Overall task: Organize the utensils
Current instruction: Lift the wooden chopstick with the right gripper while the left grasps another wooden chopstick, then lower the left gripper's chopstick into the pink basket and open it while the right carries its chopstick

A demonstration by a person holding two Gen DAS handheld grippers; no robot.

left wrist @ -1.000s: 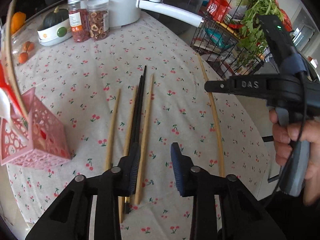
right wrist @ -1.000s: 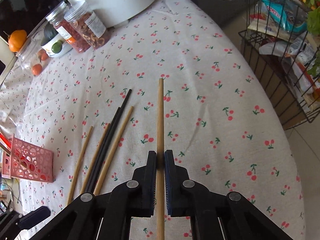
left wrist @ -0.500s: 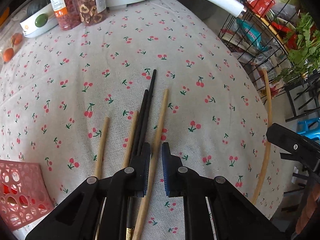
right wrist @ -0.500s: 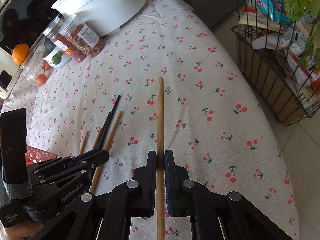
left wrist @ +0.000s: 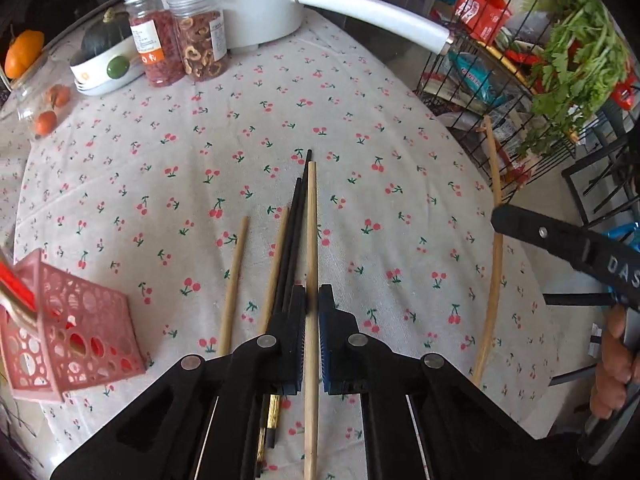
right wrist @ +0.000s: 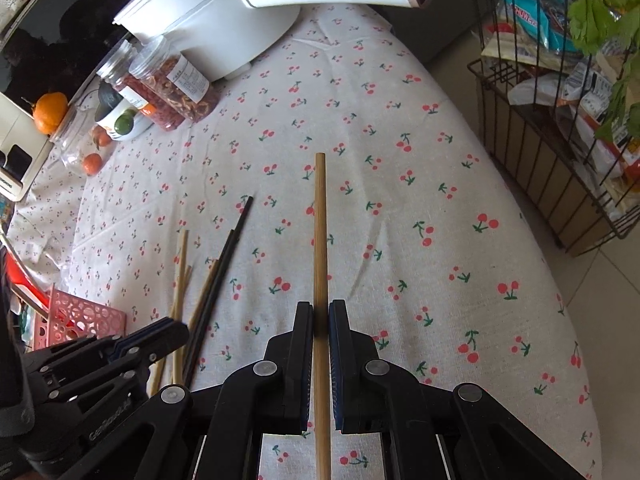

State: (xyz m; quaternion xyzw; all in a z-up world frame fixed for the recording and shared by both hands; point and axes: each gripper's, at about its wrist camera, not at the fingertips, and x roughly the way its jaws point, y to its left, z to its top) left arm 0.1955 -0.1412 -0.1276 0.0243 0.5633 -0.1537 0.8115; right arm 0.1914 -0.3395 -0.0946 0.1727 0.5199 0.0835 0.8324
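My left gripper (left wrist: 312, 300) points down at the cherry-print tablecloth, its jaws closing, with a pale wooden chopstick (left wrist: 312, 220) pinched between the pads. Just left of it lie a pair of black chopsticks (left wrist: 294, 232) and two more wooden ones (left wrist: 234, 280). A pink perforated basket (left wrist: 76, 320) sits at the left edge. My right gripper (right wrist: 320, 312) is shut on a darker wooden chopstick (right wrist: 320, 220) held above the cloth. That chopstick (left wrist: 494, 248) also shows at the right of the left wrist view. The left gripper (right wrist: 160, 334) appears low left in the right wrist view.
A white pot (left wrist: 256, 8) with a long handle (left wrist: 372, 12), two jars (left wrist: 176, 44) and a bowl (left wrist: 108, 68) stand at the back. A wire rack (right wrist: 560, 140) with packets and greens stands past the table's right edge.
The left gripper's jaws have narrowed from wide apart to pinching the rightmost wooden chopstick, which now lines up with them. The right gripper keeps its chopstick and has barely shifted.
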